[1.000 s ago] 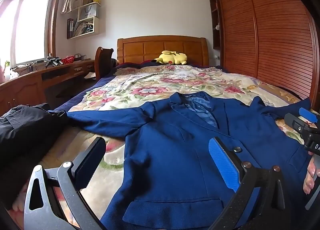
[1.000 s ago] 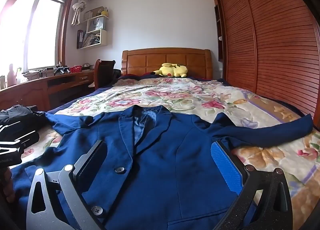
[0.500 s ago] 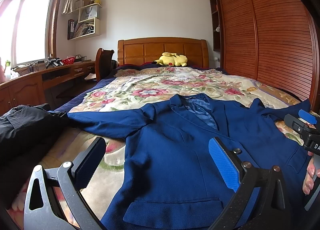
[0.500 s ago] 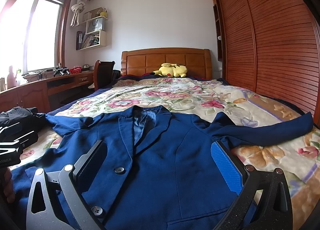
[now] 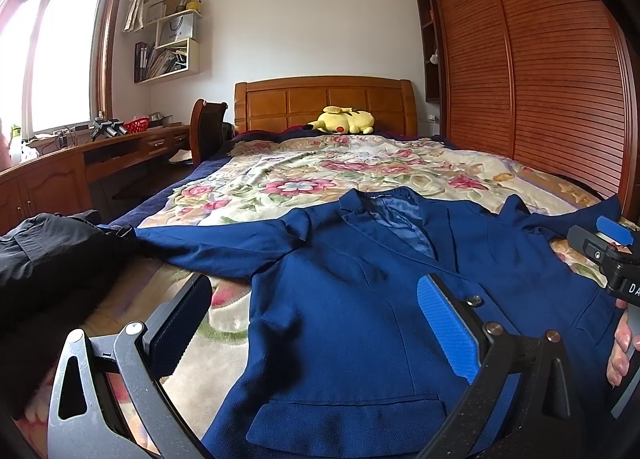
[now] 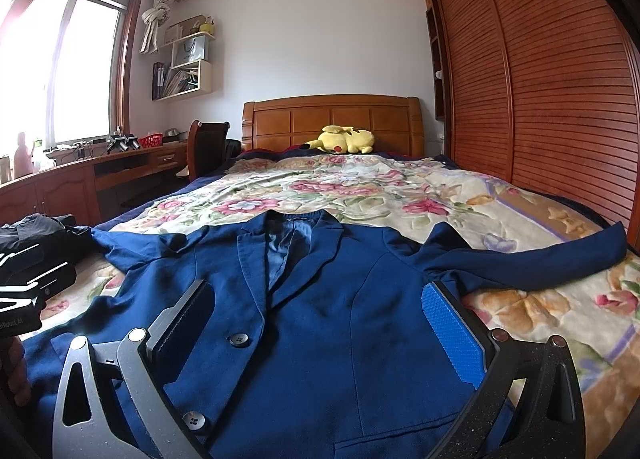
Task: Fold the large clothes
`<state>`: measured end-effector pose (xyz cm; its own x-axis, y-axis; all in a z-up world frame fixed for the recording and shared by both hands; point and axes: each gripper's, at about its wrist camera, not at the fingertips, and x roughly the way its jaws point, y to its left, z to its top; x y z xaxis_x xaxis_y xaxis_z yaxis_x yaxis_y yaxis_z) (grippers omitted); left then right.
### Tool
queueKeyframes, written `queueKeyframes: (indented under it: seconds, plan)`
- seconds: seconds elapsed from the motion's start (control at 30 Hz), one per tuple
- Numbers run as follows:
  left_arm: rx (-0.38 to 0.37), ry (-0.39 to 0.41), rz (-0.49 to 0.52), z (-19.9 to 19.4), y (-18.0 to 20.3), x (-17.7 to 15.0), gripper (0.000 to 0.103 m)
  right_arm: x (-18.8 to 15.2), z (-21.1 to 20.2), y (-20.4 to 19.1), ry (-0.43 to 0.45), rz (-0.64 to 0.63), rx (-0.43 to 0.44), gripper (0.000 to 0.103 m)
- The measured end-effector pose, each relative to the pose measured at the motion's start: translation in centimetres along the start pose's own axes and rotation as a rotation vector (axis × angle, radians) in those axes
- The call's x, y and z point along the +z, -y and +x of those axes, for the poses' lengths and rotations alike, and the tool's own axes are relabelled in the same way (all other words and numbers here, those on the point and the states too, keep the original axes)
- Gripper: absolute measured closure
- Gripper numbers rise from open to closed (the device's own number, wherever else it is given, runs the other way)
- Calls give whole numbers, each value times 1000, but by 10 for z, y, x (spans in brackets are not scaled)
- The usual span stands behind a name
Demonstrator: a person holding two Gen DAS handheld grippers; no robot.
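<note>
A dark blue blazer (image 5: pixel 360 299) lies flat, front up, on the flowered bedspread (image 5: pixel 320 175), its sleeves spread to both sides. It also shows in the right wrist view (image 6: pixel 320 319). My left gripper (image 5: pixel 316 323) is open and empty above the blazer's left front panel. My right gripper (image 6: pixel 316 323) is open and empty above the blazer's right front, near its buttons (image 6: pixel 239 339). The right gripper also shows at the right edge of the left wrist view (image 5: pixel 612 255).
A black garment (image 5: pixel 44 259) is heaped at the bed's left edge. A yellow plush toy (image 5: pixel 340 121) lies by the wooden headboard (image 5: pixel 320 99). A wardrobe with slatted doors (image 5: pixel 540 79) lines the right side. A desk (image 5: pixel 100 151) and chair stand on the left.
Both grippers have tilted slightly, so the room sits a little lower in each view. The blazer has not moved. Both grippers stay open.
</note>
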<state>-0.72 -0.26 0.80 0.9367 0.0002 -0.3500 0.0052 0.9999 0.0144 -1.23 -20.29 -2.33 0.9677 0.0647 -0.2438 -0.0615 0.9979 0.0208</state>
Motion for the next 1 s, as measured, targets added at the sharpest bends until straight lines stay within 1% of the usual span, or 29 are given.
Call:
queueKeyframes:
  seconds: [1.0]
  plan:
    - [1, 6, 4, -2, 0, 2, 0, 0, 0, 0, 0, 3, 1, 0]
